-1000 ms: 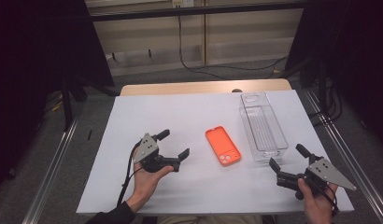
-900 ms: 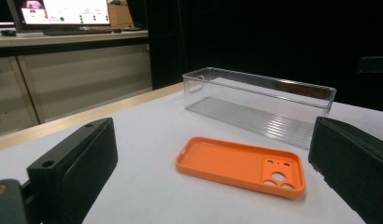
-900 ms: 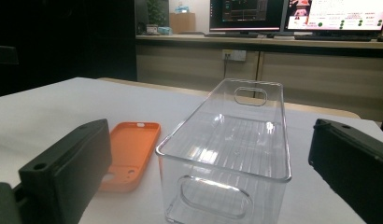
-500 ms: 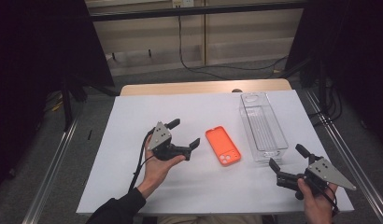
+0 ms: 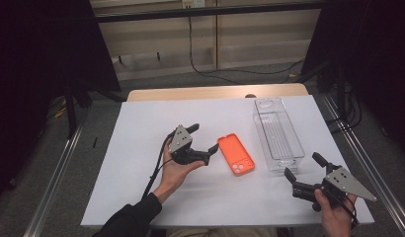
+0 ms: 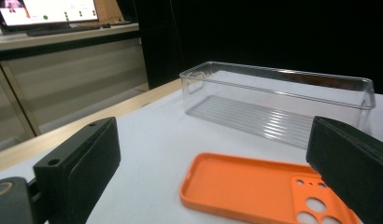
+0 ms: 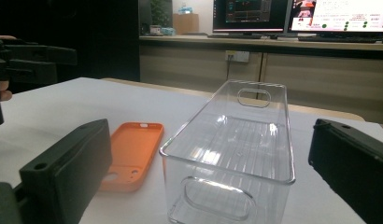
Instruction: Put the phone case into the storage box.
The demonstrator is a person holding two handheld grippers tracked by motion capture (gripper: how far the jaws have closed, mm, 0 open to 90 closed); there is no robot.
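- Left gripper (image 5: 204, 140) is seen at the centre-left of the high view, held in a hand (image 5: 175, 170) that comes up from the lower left; its jaws are spread wide and nothing is held between them.
- One jaw tip of that gripper is seen just beside the near-left edge of the orange phone case (image 5: 236, 154); whether the two touch cannot be told.
- From the left gripper view, the phone case (image 6: 262, 189) is shown at the lower centre of the frame, between the two black jaws and a little beyond them, lying flat with its hollow side up and its camera holes toward the lower right.
- Right gripper (image 5: 303, 171) is found at the lower right of the high view, gripped by a hand (image 5: 334, 212) at the bottom edge; its jaws are likewise wide apart and empty.
- A clear plastic bin (image 5: 291, 138) is seen at the right of centre in the high view, just beside the phone case on its right, with a narrow gap between them.
- In the right gripper view, the bin (image 7: 269, 175) is framed between the jaws at the centre, and the phone case (image 7: 133, 151) lies to its left on the white table sheet (image 7: 54, 116).
- The sheet (image 5: 141, 118) is laid over a wooden table (image 5: 190, 92), whose edge shows along the upper centre of the high view.
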